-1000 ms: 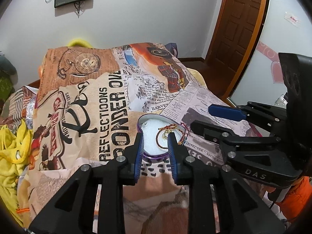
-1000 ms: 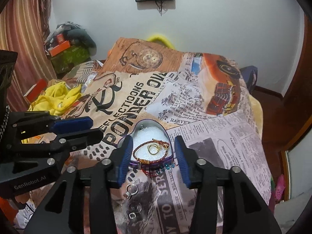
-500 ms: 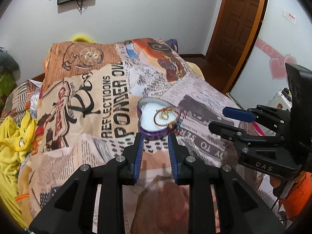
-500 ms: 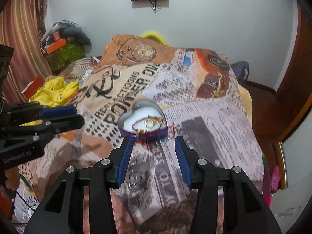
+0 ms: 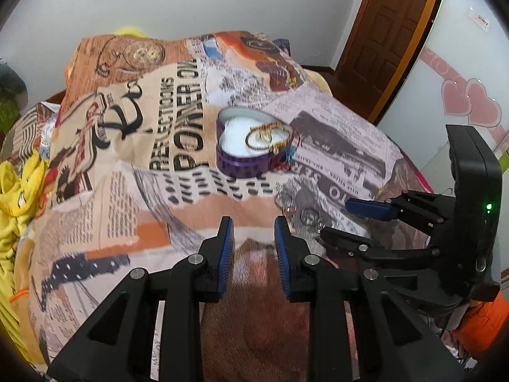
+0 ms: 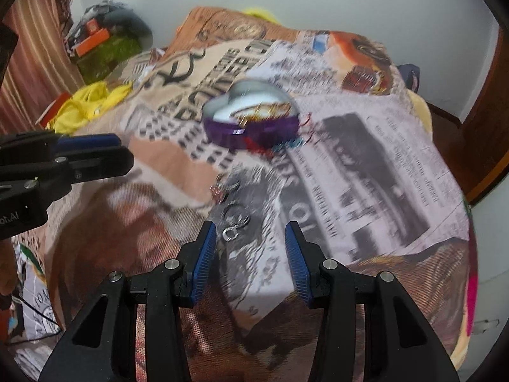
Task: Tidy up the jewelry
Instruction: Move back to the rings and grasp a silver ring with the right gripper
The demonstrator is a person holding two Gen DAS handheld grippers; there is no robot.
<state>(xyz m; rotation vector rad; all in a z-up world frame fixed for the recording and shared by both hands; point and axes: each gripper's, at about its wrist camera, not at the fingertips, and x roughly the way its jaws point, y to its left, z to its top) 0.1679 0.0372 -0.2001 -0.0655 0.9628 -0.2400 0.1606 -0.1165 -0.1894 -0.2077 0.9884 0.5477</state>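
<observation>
A purple heart-shaped box (image 5: 251, 146) with a white lining sits open on the bed; a red and gold bracelet (image 5: 265, 137) with a ring lies inside and beads (image 5: 288, 156) hang over its near rim. The box also shows, blurred, in the right wrist view (image 6: 251, 121). Loose silver rings (image 6: 233, 222) lie on the blanket in front of it, seen too in the left wrist view (image 5: 307, 215). My left gripper (image 5: 254, 254) is open and empty, well back from the box. My right gripper (image 6: 251, 254) is open and empty, just behind the rings.
The bed is covered by a newspaper-print blanket (image 5: 133, 133). Yellow cloth (image 5: 16, 191) lies at the left edge. A wooden door (image 5: 391, 28) stands at the back right. A green bag and clutter (image 6: 108, 47) sit against the striped curtain.
Both grippers have pulled back from the box, which now lies farther ahead. The loose rings have come into view in front of the right gripper. Both stay open and empty.
</observation>
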